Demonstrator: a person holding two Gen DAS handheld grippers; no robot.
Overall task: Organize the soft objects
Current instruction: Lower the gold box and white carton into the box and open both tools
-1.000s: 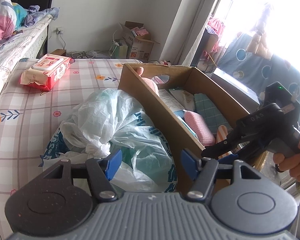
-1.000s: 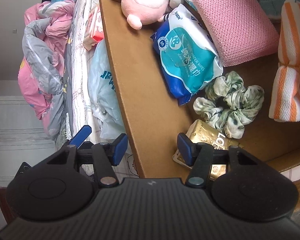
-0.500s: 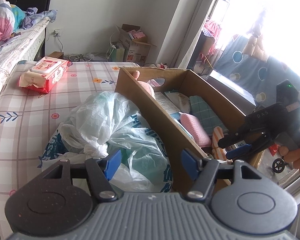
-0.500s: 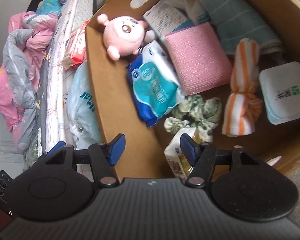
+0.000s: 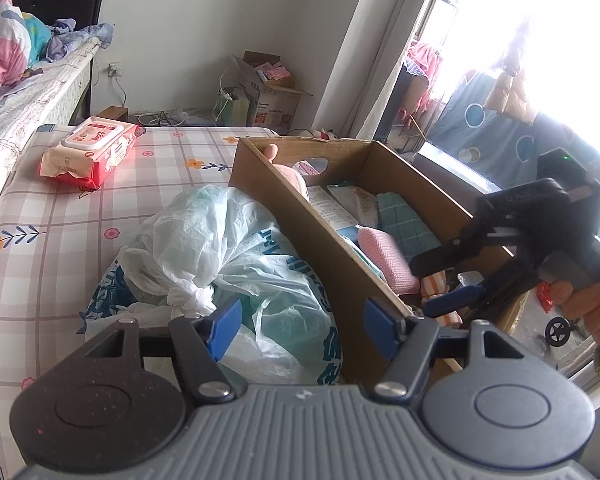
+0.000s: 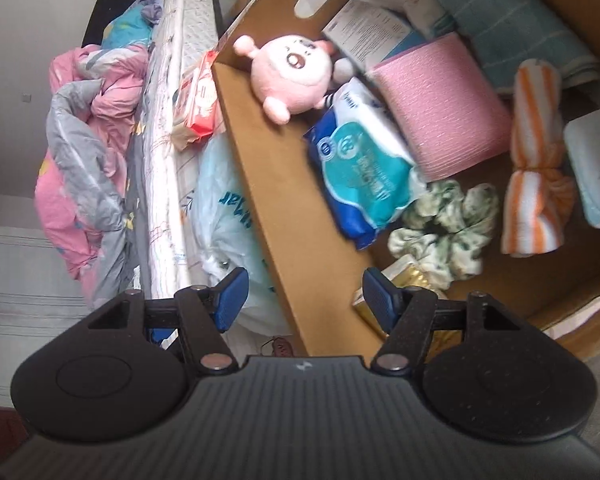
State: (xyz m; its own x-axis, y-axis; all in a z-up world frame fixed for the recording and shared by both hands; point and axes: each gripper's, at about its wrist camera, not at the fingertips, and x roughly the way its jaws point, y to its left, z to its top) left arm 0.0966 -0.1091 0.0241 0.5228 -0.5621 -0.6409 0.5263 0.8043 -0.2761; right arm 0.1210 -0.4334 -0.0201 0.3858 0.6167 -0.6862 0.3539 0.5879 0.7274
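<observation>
A cardboard box [image 6: 268, 184] [image 5: 312, 236] on the bed holds a pink plush toy [image 6: 294, 70], a blue wipes pack [image 6: 360, 168], a pink cloth [image 6: 440, 108], a green scrunchie [image 6: 444, 232], an orange striped towel [image 6: 536, 160] and a gold packet [image 6: 404, 280]. My right gripper [image 6: 304, 294] hangs over the box's near wall, its jaws opening with nothing between them; the left wrist view shows it [image 5: 440, 284] held by a hand above the box. My left gripper [image 5: 300, 326] stands open over a tied plastic bag [image 5: 216, 256], apart from it.
A red wipes pack [image 5: 88, 150] lies far off on the checked sheet [image 5: 52, 216]. Crumpled pink bedding [image 6: 80, 160] sits beyond the mattress. An open carton [image 5: 266, 92] stands by the far wall, a curtain and bright window at right.
The right gripper has risen and pulled back from the box, so more of its contents show, and its jaws have widened. The left gripper has kept still.
</observation>
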